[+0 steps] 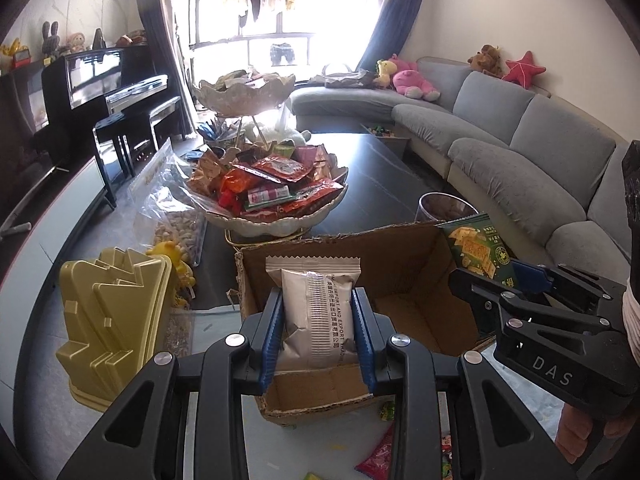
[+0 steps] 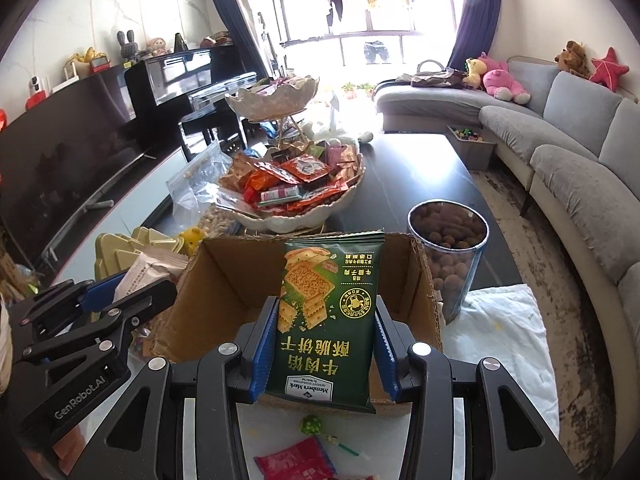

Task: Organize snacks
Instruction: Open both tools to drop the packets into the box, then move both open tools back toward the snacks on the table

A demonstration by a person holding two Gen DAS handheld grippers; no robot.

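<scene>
Left gripper [image 1: 318,334]: clamped across the width of a silver packet [image 1: 316,312], blue pads on its two long edges.
Right gripper [image 2: 323,350]: clamped on a green packet [image 2: 330,312] of crackers, pads pressing its side edges near the lower half.
Silver packet, place: held upright above the near part of the box [image 1: 400,276], top seal standing free.
Green packet, place: held upright over the box [image 2: 224,280], print upside down from this camera; its top reaches the box's far wall line.
Box: brown cardboard, open-topped, flaps ragged, looks empty inside; stands on the table [image 1: 384,176] just before the bowl [image 1: 280,224].
Bowl: scalloped white dish heaped with red and orange snack packs; a second tier above it.
Jar [image 2: 452,256]: clear cylinder of brown nuts, just right of the box.
Loose items: a red packet [image 2: 296,460] and a green lollipop [image 2: 312,426] on the near surface.
Handling, both packets: judged light, air-puffed, film slippery and crinkly; contents brittle, so squeezing hard risks crumbs.
Hold point: the side edges or the crimped seals, not the puffed middle.
Risk: a packet may swivel or slide between the pads if tilted fast.
</scene>
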